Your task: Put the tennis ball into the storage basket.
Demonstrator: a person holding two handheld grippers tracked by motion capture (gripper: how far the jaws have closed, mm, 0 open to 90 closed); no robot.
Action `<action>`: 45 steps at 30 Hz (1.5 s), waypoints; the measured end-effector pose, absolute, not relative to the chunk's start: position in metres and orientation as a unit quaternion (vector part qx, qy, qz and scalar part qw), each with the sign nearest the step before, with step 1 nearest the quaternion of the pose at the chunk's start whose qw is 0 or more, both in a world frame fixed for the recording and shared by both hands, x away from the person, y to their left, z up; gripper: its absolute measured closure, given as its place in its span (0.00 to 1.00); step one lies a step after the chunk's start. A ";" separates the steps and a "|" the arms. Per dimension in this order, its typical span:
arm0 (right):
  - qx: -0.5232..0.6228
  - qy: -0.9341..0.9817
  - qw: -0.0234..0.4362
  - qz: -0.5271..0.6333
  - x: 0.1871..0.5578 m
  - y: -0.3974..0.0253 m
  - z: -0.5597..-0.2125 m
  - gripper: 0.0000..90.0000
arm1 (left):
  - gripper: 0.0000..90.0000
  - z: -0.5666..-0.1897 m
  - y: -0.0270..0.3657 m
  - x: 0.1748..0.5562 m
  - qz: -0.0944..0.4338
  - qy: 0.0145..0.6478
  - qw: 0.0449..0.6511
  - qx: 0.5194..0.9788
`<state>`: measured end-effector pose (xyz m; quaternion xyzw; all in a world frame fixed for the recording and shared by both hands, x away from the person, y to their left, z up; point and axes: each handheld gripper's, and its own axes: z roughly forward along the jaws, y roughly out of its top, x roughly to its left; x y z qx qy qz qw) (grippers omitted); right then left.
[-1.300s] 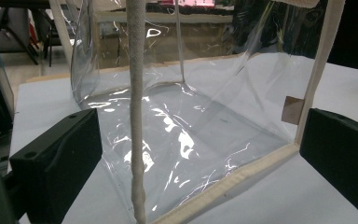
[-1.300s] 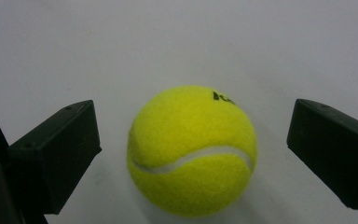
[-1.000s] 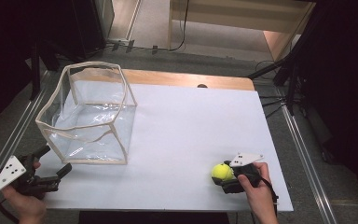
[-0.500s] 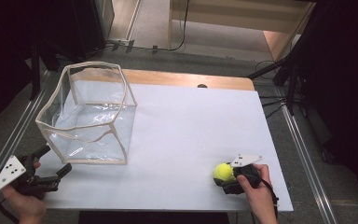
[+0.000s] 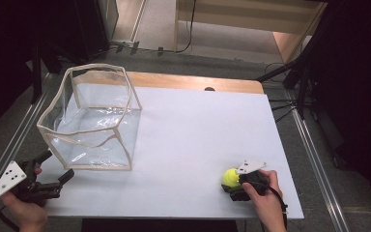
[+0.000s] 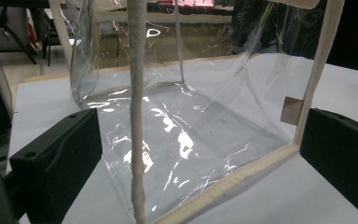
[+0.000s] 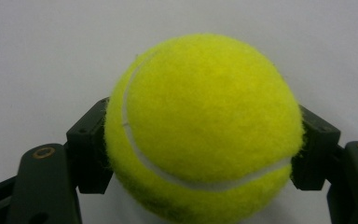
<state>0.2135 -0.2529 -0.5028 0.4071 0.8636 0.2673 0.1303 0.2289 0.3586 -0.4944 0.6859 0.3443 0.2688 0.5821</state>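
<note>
- High view: the right hand-held gripper pinches a tennis ball at the near right of the white worktop.
- Right gripper view: both jaws press the tennis ball's sides, so the hold looks centred; lift straight up to avoid rolling.
- The left hand-held gripper sits spread at the near left, just before the clear bag.
- The likely goal is that open-topped bag; steady its rim first.
- Dark room, grey floor beyond.

A yellow-green tennis ball with a white seam; a clear bag with cream edging.
</note>
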 end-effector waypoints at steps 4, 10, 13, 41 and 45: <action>0.399 0.867 0.122 0.271 0.214 -0.249 -0.502 0.25 | 0.00 -0.494 0.359 0.229 0.271 0.343 0.581 0.687; 0.394 0.867 0.115 0.282 0.217 -0.245 -0.499 0.25 | 0.00 -0.494 0.359 0.229 0.271 0.343 0.581 0.687; 0.390 0.869 0.113 0.283 0.219 -0.239 -0.497 0.25 | 0.00 -0.494 0.359 0.228 0.270 0.343 0.581 0.687; 0.330 0.887 0.095 0.310 0.253 -0.170 -0.475 0.25 | 0.00 -0.495 0.359 0.228 0.269 0.340 0.584 0.687; 0.325 0.888 0.090 0.313 0.257 -0.162 -0.476 0.25 | 0.00 -0.494 0.359 0.228 0.269 0.339 0.583 0.688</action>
